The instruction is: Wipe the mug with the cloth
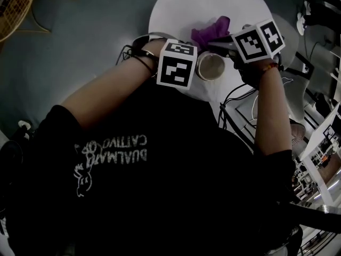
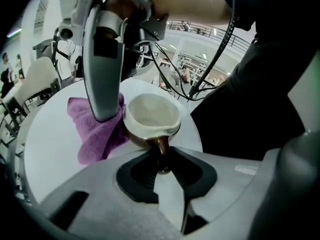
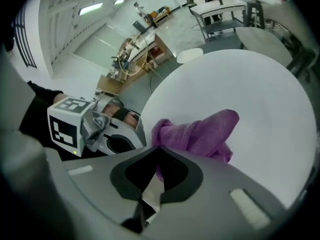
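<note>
The mug (image 2: 151,115) sits near the edge of the desk (image 2: 45,134), its handle clamped in the left claw (image 2: 161,161); the purple cloth (image 2: 97,134), clamped in the right claw (image 3: 159,166), touches the mug's side. Both grips appear set; the wiping itself looks largely outstanding.

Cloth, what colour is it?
The cloth is purple; the right gripper view shows it best.
</note>
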Demonstrator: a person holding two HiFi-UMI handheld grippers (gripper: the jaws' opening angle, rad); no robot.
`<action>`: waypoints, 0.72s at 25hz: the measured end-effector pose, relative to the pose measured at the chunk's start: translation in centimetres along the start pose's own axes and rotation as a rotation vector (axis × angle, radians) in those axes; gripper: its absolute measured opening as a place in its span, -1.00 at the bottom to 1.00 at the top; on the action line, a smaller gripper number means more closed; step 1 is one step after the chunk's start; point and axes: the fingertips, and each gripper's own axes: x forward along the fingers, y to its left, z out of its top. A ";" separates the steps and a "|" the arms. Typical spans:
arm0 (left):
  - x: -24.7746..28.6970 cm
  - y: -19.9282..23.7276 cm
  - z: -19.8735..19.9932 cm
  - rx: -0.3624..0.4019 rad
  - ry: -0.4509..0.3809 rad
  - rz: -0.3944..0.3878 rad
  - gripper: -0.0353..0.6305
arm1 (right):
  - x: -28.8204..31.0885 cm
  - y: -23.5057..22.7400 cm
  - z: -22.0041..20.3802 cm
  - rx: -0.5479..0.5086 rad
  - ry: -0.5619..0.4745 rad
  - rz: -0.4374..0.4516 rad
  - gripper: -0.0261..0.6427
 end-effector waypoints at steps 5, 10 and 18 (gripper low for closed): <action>0.2 0.2 0.3 -0.009 0.004 0.018 -0.71 | 0.5 0.4 -1.0 -0.094 0.116 -0.029 -0.88; 0.6 -0.3 1.0 -0.041 -0.016 0.059 -0.71 | 1.3 2.4 -1.6 -0.127 0.098 0.044 -0.88; 1.5 0.1 1.4 -0.075 0.014 0.120 -0.71 | 1.8 1.3 -2.1 -0.089 0.081 0.117 -0.88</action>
